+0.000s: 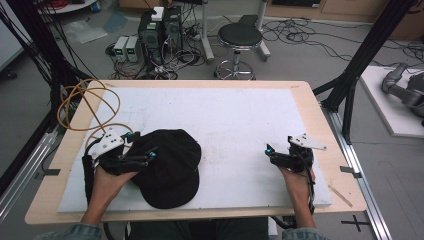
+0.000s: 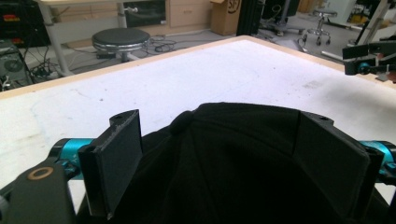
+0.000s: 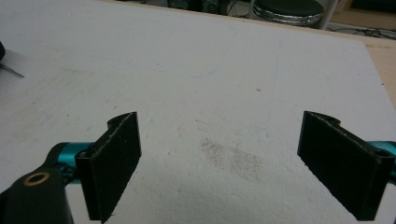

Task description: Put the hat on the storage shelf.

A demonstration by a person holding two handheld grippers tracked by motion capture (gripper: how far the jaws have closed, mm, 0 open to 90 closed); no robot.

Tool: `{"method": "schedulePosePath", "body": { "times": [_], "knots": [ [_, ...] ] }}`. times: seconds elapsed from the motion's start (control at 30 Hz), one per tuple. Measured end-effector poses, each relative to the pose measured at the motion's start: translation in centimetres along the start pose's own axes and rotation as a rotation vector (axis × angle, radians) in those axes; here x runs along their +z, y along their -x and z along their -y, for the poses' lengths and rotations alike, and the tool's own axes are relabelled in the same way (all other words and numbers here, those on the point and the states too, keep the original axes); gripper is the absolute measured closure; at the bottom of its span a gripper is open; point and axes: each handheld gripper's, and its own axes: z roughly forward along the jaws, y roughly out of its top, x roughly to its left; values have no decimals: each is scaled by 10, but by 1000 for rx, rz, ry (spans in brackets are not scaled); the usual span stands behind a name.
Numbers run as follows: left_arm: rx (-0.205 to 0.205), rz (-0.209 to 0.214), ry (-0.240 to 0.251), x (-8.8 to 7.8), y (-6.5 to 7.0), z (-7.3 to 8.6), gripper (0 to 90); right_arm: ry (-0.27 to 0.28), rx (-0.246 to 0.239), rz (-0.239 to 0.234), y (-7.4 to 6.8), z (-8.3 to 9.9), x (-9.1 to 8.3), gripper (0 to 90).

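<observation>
A black cap [image 1: 170, 167] lies on the white board [image 1: 225, 115] at the front left, its brim toward the front edge. My left gripper [image 1: 145, 145] is at the cap's left side, and in the left gripper view it [image 2: 219, 140] stands open with the cap's crown [image 2: 243, 154] bulging between the two wide-apart jaws. My right gripper [image 1: 279, 148] rests low over bare board at the front right. It [image 3: 219, 158] is open with nothing between its pads [image 3: 116, 158]. The right gripper [image 2: 369, 58] also appears far off in the left gripper view.
An orange cable [image 1: 90, 107] loops over the board's left edge. A thin wooden stick [image 1: 340, 195] lies on the table's right rim. Beyond the far edge stand a black stool [image 1: 240, 37], computer boxes [image 1: 160, 30] and floor cables. Black frame posts [image 1: 370, 45] flank the table.
</observation>
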Motion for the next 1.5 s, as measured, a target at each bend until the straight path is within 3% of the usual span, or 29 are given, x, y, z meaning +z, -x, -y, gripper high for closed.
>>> {"method": "schedulePosePath", "body": {
  "times": [0.27, 0.43, 0.63, 0.83, 0.97, 1.13, 1.33, 1.5],
  "knots": [
    [-26, -12, -58, 15, -3, 5, 163, -1, -1, 0, 0, 0, 0, 132],
    [-63, 2, -105, 20, -9, 12, 191, 1, -4, 1, 0, 0, 0, 132],
    [-79, 13, -130, 21, -11, 13, 332, 0, -3, 1, 0, 0, 0, 132],
    [-79, 12, -144, 19, -11, 13, 560, 0, -3, 0, 0, 0, 0, 132],
    [-69, 11, -141, 17, -9, 12, 707, 1, -3, 0, 0, 0, 0, 132],
    [-38, 12, -134, 16, -4, 10, 803, 0, -2, 0, 0, 0, 0, 131],
    [-11, 37, -75, 8, 2, -2, 829, -2, 0, -1, 0, 0, 0, 132],
    [23, 91, -16, 2, 12, -17, 831, 3, -6, 0, 1, 0, 0, 132]
  ]
}}
